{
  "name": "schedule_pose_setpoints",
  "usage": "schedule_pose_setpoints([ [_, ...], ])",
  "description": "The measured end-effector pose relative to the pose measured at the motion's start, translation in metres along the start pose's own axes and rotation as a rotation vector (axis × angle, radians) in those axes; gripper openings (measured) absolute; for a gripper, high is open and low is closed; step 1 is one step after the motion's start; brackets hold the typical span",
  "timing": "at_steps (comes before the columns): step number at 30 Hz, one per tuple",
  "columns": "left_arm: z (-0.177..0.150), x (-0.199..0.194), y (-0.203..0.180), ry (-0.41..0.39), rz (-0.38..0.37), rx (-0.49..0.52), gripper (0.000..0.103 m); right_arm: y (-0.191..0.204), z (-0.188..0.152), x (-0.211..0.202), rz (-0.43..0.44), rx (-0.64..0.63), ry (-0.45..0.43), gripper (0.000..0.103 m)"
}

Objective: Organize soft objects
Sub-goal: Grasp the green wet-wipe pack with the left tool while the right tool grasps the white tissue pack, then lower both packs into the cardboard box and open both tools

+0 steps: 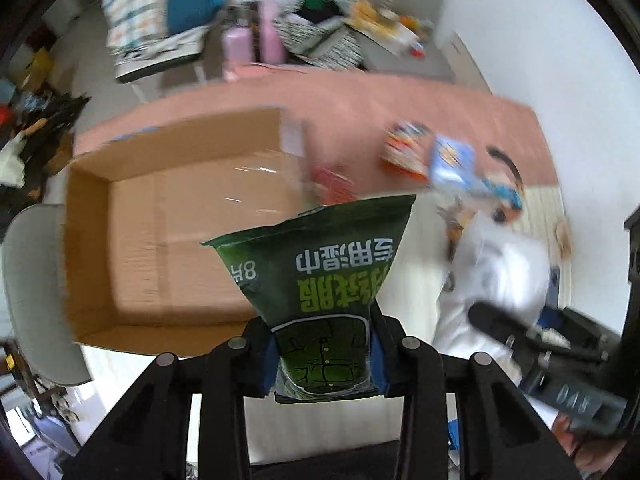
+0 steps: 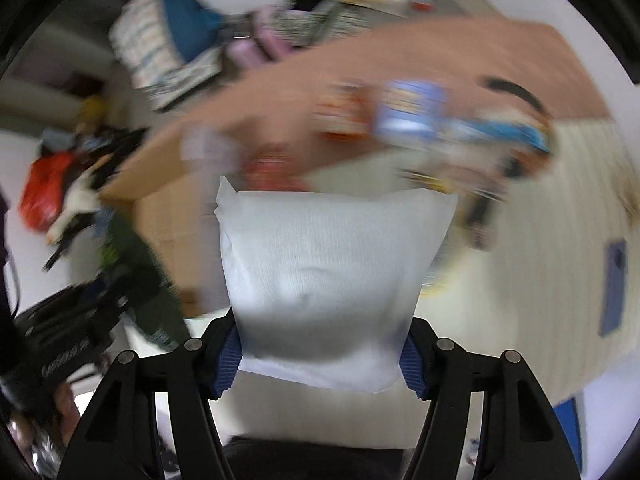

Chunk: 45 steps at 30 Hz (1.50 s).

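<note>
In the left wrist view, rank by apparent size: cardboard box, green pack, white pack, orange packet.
1. cardboard box
2. green pack, though it looms close to the camera
3. white pack, partly hidden, so its rank against green is unsure
4. orange packet

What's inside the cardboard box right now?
In the left wrist view the cardboard box shows only its bare floor and walls. Its near right corner is hidden behind the green packet held in the left gripper.

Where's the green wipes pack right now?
The green wipes pack is clamped in the left gripper, held up at the near right edge of the open cardboard box; the right wrist view shows it at far left.
</note>
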<state>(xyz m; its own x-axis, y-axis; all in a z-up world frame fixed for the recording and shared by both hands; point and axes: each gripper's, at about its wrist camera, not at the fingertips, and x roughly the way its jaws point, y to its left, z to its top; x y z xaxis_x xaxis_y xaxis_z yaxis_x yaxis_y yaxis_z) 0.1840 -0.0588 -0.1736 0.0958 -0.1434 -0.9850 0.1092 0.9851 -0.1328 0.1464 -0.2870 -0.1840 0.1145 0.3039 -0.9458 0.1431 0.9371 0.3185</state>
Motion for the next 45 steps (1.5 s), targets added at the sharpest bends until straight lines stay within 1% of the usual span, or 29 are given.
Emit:
schedule_pose_setpoints([
  [3,0.02,0.004,0.058,0.0,0.037,-0.051,0.033,0.075,0.011,0.017,0.041,-0.056,0.012,0.067],
  [4,0.024,0.007,0.083,0.012,0.05,-0.073,0.033,0.094,0.019,0.023,0.045,-0.066,0.017,0.067],
  [5,0.03,0.014,0.102,0.026,0.052,-0.093,0.033,0.116,0.023,0.032,0.047,-0.08,0.027,0.067],
  [6,0.039,0.012,0.118,0.039,0.05,-0.106,0.033,0.14,0.029,0.047,0.045,-0.092,0.042,0.067],
  [7,0.047,0.025,0.135,0.059,0.049,-0.124,0.033,0.155,0.033,0.056,0.044,-0.099,0.053,0.067],
  [9,0.06,0.038,0.161,0.088,0.042,-0.143,0.033,0.188,0.044,0.086,0.009,-0.122,0.076,0.067],
  [12,0.079,0.065,0.19,0.146,0.027,-0.162,0.033,0.218,0.059,0.128,-0.043,-0.143,0.108,0.067],
  [15,0.093,0.097,0.208,0.215,-0.003,-0.16,0.033,0.235,0.074,0.166,-0.093,-0.154,0.141,0.067],
  [16,0.093,0.097,0.213,0.228,-0.01,-0.159,0.032,0.236,0.076,0.178,-0.109,-0.157,0.147,0.067],
  [19,0.107,0.121,0.218,0.271,-0.028,-0.139,0.032,0.236,0.088,0.207,-0.14,-0.169,0.17,0.067],
  [24,0.117,0.151,0.216,0.315,-0.031,-0.116,0.032,0.233,0.096,0.242,-0.196,-0.181,0.196,0.068],
  [27,0.121,0.157,0.212,0.314,-0.019,-0.095,0.032,0.231,0.097,0.256,-0.208,-0.195,0.211,0.069],
  [28,0.122,0.155,0.211,0.314,-0.019,-0.093,0.033,0.23,0.098,0.261,-0.204,-0.198,0.219,0.07],
  [29,0.121,0.154,0.211,0.312,-0.013,-0.094,0.033,0.229,0.097,0.264,-0.197,-0.191,0.231,0.074],
  [31,0.117,0.149,0.213,0.312,-0.004,-0.104,0.033,0.229,0.098,0.267,-0.194,-0.193,0.241,0.084],
  [32,0.115,0.145,0.212,0.31,-0.003,-0.104,0.033,0.228,0.096,0.264,-0.196,-0.197,0.236,0.093],
  [33,0.112,0.142,0.211,0.306,0.0,-0.099,0.035,0.228,0.093,0.258,-0.19,-0.195,0.229,0.095],
  [34,0.108,0.136,0.21,0.29,0.01,-0.09,0.039,0.221,0.091,0.258,-0.182,-0.194,0.225,0.095],
  [35,0.105,0.13,0.211,0.276,0.016,-0.085,0.044,0.22,0.09,0.252,-0.179,-0.195,0.22,0.095],
  [37,0.096,0.111,0.208,0.234,0.041,-0.067,0.046,0.219,0.084,0.237,-0.192,-0.197,0.196,0.103],
  [38,0.09,0.102,0.207,0.205,0.053,-0.063,0.058,0.218,0.08,0.228,-0.2,-0.2,0.182,0.103],
  [39,0.083,0.093,0.206,0.175,0.063,-0.054,0.08,0.219,0.076,0.221,-0.205,-0.204,0.169,0.103],
  [40,0.078,0.085,0.204,0.152,0.073,-0.049,0.088,0.221,0.071,0.214,-0.215,-0.205,0.158,0.103],
  [41,0.07,0.076,0.203,0.127,0.083,-0.048,0.093,0.223,0.067,0.205,-0.228,-0.205,0.147,0.103],
  [43,0.063,0.062,0.204,0.092,0.09,-0.052,0.094,0.229,0.064,0.194,-0.243,-0.208,0.123,0.103],
  [45,0.053,0.054,0.207,0.066,0.09,-0.058,0.1,0.234,0.05,0.181,-0.244,-0.206,0.096,0.103],
])
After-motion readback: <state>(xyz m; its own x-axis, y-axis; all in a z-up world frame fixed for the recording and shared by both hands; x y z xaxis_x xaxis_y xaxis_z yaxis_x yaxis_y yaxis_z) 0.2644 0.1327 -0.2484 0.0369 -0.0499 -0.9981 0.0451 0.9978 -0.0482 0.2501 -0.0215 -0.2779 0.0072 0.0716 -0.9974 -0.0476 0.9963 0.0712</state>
